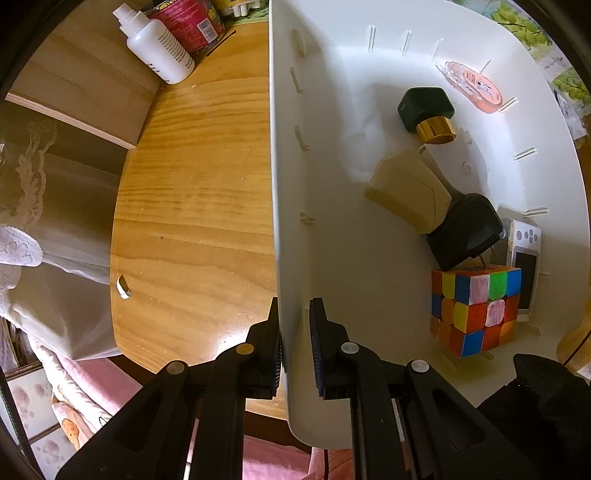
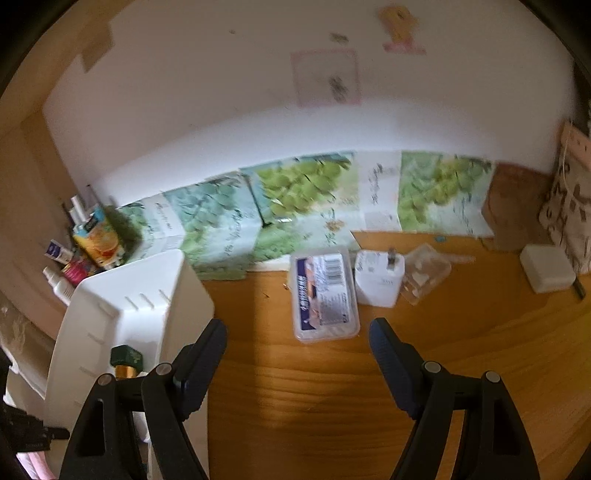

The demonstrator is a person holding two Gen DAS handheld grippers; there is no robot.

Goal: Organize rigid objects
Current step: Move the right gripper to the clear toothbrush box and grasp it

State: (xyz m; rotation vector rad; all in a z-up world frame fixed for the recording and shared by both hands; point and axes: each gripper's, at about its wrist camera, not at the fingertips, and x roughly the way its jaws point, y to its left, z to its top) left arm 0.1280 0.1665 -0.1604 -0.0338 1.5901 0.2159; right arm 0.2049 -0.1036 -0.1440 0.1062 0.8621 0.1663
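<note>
The left gripper (image 1: 295,347) is clamped on the near wall of a white plastic basket (image 1: 288,184), which fills the right half of the left wrist view. Inside the basket lie a Rubik's cube (image 1: 474,308) at lower right, a dark green bottle with a gold cap (image 1: 426,109) higher up, a beige box (image 1: 408,195), a black adapter (image 1: 467,230) touching the beige box, a small white device with a screen (image 1: 524,266) against the far wall, and a clear pink-labelled packet (image 1: 474,86) near the upper rim. A white bottle (image 1: 159,46) and a red can (image 1: 190,22) stand at the upper left on the wooden table (image 1: 195,206).

The right gripper (image 2: 297,345) has its jaws wide apart with nothing between them, over bare table. Just beyond it lie a clear rectangular box with a barcode label (image 2: 325,295), a white plug charger (image 2: 378,278) and a clear plastic case (image 2: 426,273) side by side. A white block (image 2: 548,267) sits at the right edge, well apart. The basket stands in the lower left of this view, just beside the left finger.
</note>
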